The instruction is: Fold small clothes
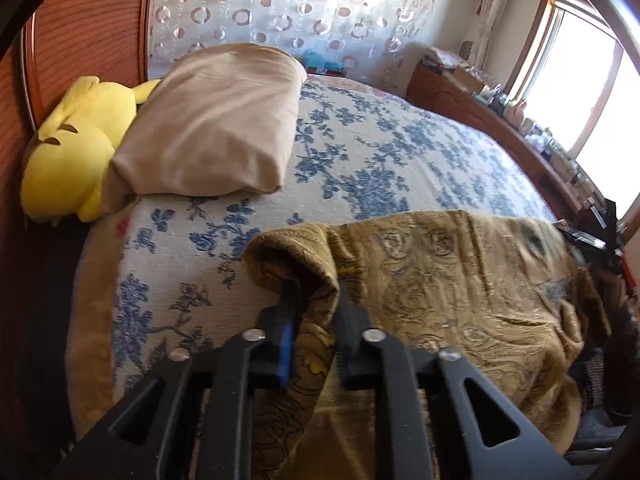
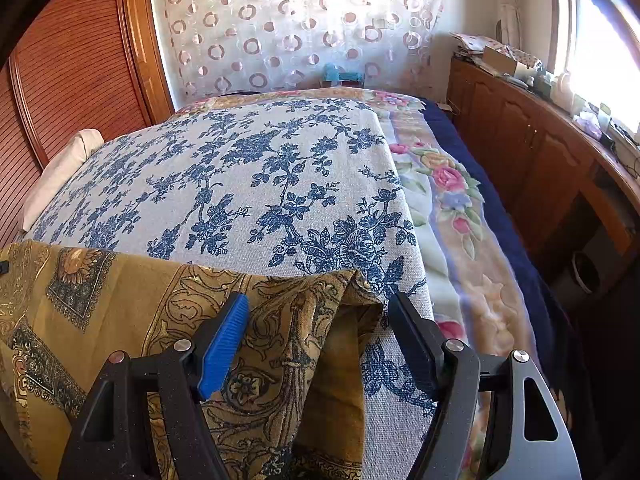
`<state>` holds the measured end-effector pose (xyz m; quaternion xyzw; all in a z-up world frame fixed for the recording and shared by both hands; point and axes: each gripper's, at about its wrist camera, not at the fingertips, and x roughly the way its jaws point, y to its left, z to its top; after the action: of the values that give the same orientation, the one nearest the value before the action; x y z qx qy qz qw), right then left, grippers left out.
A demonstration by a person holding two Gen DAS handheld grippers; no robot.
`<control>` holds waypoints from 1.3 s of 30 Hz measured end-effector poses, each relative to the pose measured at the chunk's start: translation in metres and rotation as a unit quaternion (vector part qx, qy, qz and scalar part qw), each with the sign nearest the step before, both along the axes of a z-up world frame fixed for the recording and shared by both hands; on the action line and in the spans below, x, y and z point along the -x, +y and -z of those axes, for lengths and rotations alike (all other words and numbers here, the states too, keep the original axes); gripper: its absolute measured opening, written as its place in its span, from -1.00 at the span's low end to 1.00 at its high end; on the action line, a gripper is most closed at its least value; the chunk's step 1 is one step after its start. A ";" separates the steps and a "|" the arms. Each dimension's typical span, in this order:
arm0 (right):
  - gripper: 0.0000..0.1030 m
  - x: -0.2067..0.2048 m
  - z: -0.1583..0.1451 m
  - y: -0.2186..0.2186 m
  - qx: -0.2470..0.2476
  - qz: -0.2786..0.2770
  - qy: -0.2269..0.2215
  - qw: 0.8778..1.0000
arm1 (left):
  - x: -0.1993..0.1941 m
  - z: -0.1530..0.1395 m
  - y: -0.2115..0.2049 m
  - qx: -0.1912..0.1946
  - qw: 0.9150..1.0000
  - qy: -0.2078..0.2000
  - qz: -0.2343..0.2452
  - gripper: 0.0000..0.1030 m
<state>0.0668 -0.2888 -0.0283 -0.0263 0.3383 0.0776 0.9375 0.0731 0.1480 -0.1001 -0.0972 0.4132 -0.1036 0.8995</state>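
Here, a wide bed fills both views, covered by a pale spread (image 1: 400, 152) printed with blue flowers. In the right wrist view a second floral blanket (image 2: 448, 208) with pink roses shows along the spread's right edge, and a wooden cabinet (image 2: 532, 152) runs along the wall under a bright window. Behind the bed hangs a sheer curtain (image 2: 296, 28) patterned with rings. A beige pillow (image 1: 216, 124) lies on the spread towards the left of the left wrist view, with a yellow plush toy (image 1: 76, 148) tucked against its far side. Across the near edge of the bed lies the mustard-gold patterned cloth (image 1: 448, 280), the garment I am folding; it stretches between my two tools. My left gripper (image 1: 316, 300) is closed tight on a bunched corner of this cloth, which humps up over the fingers. My right gripper (image 2: 320, 316) stands wide open around the cloth's opposite corner, its blue-padded finger (image 2: 224, 344) resting on the fabric and the black finger (image 2: 412, 340) over the bare spread, gripping nothing.
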 end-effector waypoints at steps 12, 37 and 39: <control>0.44 -0.001 0.000 0.003 0.013 -0.004 0.002 1.000 | 0.028 -0.037 -0.015 -0.004 0.997 -0.081 -0.007 -0.81; -0.85 0.052 -0.028 0.007 -0.017 -0.061 -0.047 0.997 | 0.062 -0.077 -0.031 0.007 0.989 -0.150 0.018 -0.86; -0.86 0.072 -0.043 0.005 -0.024 -0.063 -0.076 0.995 | 0.071 -0.093 -0.033 0.001 0.985 -0.168 0.026 -0.86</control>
<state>-0.0053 -0.2838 0.0146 -0.0303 0.2619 0.1424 0.9540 0.0021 0.1155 -0.0067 -0.0680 0.2582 -0.1425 0.9531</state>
